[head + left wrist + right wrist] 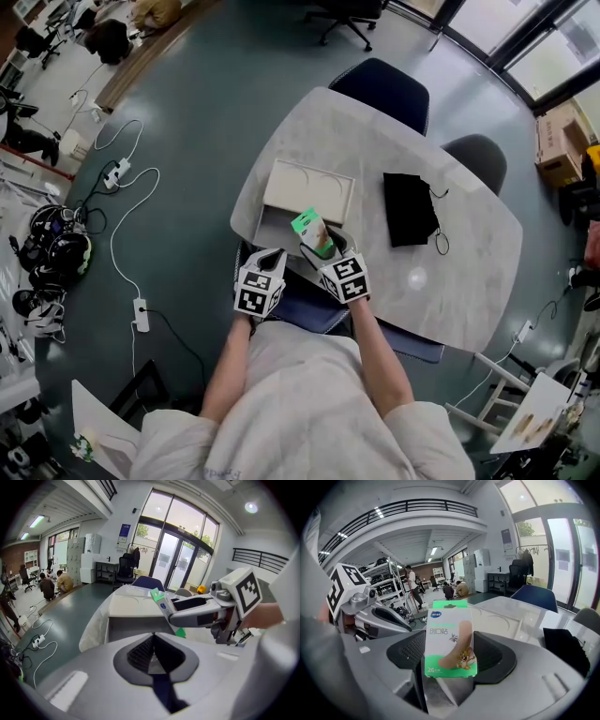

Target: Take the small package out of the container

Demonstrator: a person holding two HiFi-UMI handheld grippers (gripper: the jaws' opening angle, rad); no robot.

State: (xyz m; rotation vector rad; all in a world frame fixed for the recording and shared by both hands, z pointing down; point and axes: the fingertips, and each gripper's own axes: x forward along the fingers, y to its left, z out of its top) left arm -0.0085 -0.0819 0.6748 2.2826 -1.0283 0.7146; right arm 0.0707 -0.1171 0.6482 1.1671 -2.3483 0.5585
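Observation:
A small green and white plaster package stands upright between the jaws of my right gripper, which is shut on it. In the right gripper view the package fills the middle, held at its lower part by the gripper. It hangs just above the near edge of the open pale box, whose lid lies flat behind it. My left gripper sits beside the box's near side, shut and holding nothing. From the left gripper view the package shows in the right gripper's fingers.
The box stands near the front edge of a light marble table. A black pouch lies to the right. Two dark chairs stand at the far side. Cables and a power strip lie on the floor to the left.

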